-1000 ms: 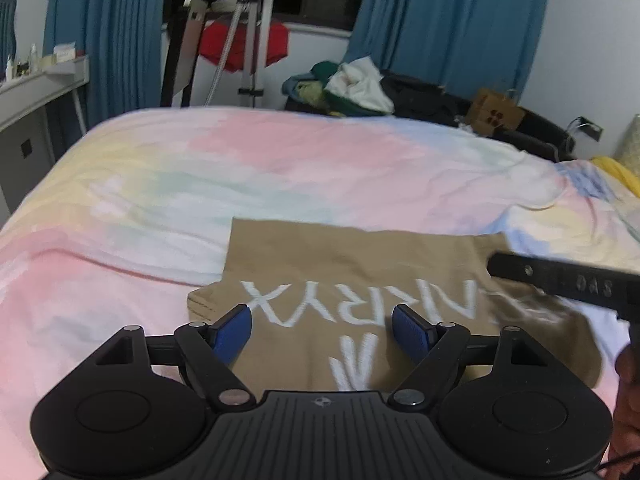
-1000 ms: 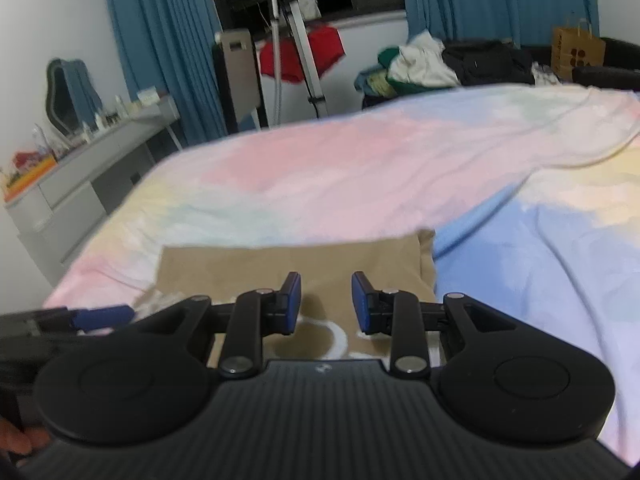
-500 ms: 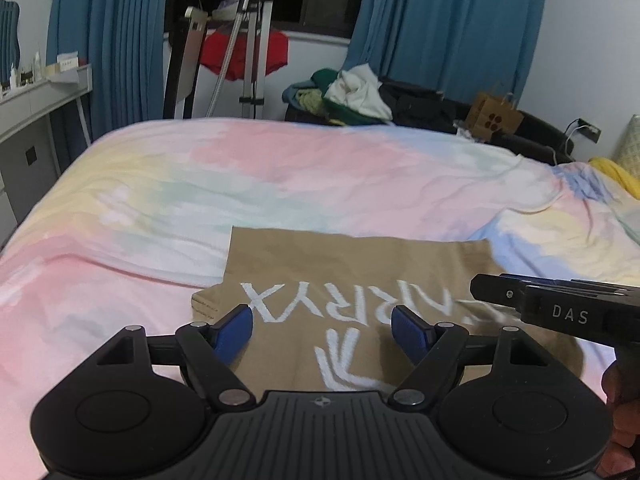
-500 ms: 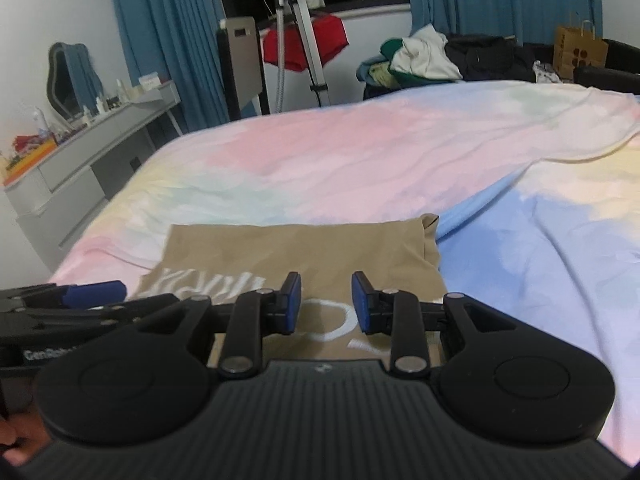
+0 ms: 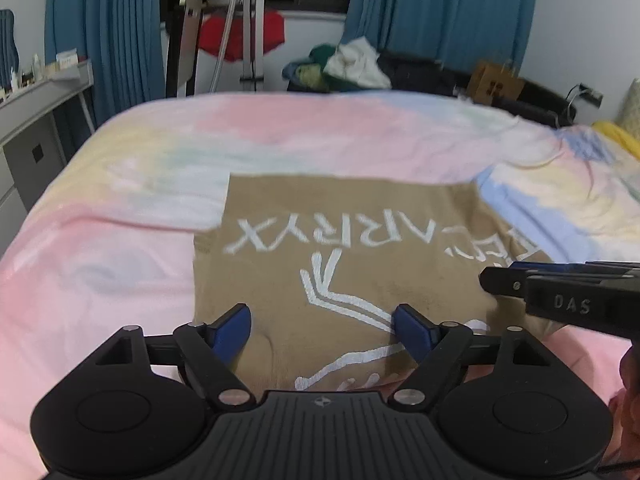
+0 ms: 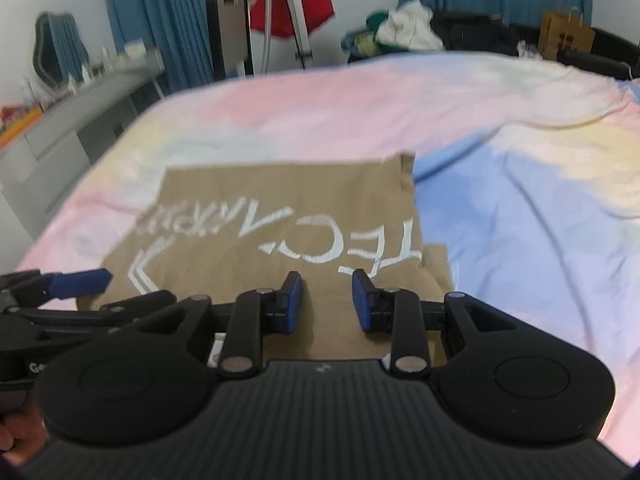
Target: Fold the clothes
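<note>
Both tongs wide open, gripping nothing: left gripper (image 5: pixel 322 326) and right gripper (image 6: pixel 326 300) low over the near edge of the tan shirt (image 5: pixel 352 248). Pulled back and up since a second ago, so more of the shirt and its white letters showing. Lying flat as a neat folded block with straight sides, near the front of the pastel bed cover (image 5: pixel 160 160). Farther off, a pile of clothes (image 5: pixel 344 66), blue curtains (image 5: pixel 440 16), a grey desk (image 6: pixel 84 120).
</note>
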Tool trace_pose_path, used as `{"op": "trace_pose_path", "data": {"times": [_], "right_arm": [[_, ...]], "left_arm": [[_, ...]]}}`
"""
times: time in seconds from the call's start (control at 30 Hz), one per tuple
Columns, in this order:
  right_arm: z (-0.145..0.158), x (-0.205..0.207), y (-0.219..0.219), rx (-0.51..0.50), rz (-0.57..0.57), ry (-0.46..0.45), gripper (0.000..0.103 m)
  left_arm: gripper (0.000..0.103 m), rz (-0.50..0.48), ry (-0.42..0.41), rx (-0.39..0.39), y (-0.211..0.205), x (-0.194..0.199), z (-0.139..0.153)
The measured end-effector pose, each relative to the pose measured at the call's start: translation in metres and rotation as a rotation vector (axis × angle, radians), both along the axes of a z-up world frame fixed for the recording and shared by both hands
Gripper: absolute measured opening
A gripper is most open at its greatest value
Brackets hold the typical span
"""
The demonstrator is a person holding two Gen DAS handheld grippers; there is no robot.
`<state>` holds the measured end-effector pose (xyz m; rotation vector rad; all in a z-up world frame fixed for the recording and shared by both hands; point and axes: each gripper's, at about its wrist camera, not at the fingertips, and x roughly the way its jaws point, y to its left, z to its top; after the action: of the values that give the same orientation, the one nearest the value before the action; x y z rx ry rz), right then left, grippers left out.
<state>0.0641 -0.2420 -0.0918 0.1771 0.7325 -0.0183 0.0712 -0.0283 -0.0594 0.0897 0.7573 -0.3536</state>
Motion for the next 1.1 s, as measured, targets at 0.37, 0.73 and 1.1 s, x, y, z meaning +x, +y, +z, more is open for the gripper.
{"op": "trace_pose_path", "data": {"times": [0.37,0.73,1.1], "right_arm": [[-0.001,-0.001,-0.003,0.015,-0.001,0.005,0.031],[0.008,-0.005,-0.005,0.090,-0.001,-0.029,0.032],[0.025,-0.016,0.012,0.077,0.045,-0.107,0.032]], "left_arm": [[0.081,0.003,0.228,-0.276,0.020,-0.013,0.017],[0.081,0.288,0.529,-0.775,0.069,0.026,-0.057],[0.050,0.321,0.447,-0.869,0.081,0.035,-0.058]]}}
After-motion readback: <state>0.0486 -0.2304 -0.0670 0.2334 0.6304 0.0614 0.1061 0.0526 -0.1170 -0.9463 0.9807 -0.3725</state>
